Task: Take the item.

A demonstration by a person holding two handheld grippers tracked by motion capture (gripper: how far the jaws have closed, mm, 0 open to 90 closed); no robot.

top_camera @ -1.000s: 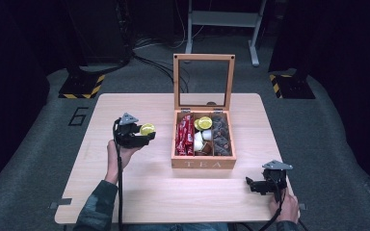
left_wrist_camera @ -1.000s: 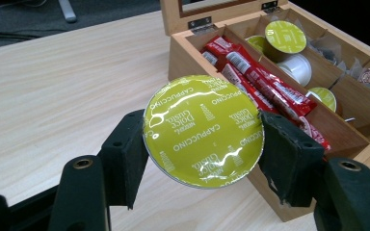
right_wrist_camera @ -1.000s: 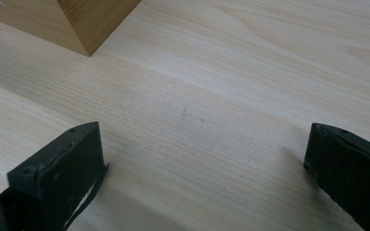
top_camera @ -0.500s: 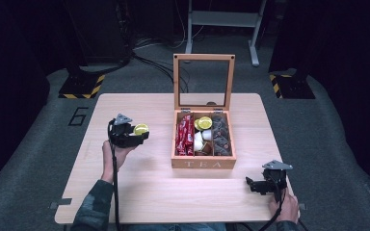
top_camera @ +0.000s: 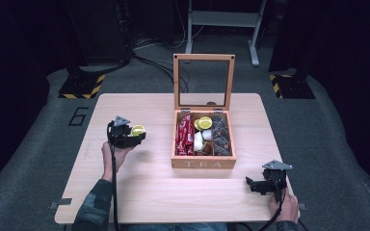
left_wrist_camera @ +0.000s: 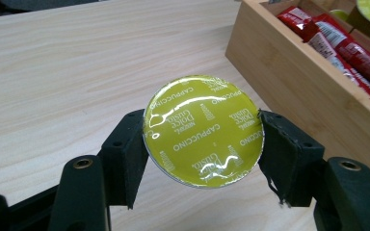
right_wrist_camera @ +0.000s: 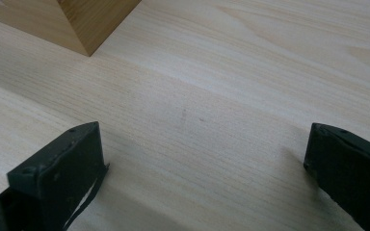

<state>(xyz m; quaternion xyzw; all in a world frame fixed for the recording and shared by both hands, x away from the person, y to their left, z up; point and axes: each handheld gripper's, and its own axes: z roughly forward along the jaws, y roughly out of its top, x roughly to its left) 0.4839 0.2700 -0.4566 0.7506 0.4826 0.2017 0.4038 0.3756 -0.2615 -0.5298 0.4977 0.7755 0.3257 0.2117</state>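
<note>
Jaws of left gripper clamp capsule beside tea box; right gripper jaws gape over bare table.

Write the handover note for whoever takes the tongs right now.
Left tongs: shut on the yellow cappuccino capsule, held above the table to the left of the tea box.
Right tongs: open, nothing between them, low over the table near the box's front right corner.
Box lid up; red sachets, more capsules and dark packets inside.
Done: one capsule lifted clear.
Left: likely set it down on the table; I can't tell where.
</note>
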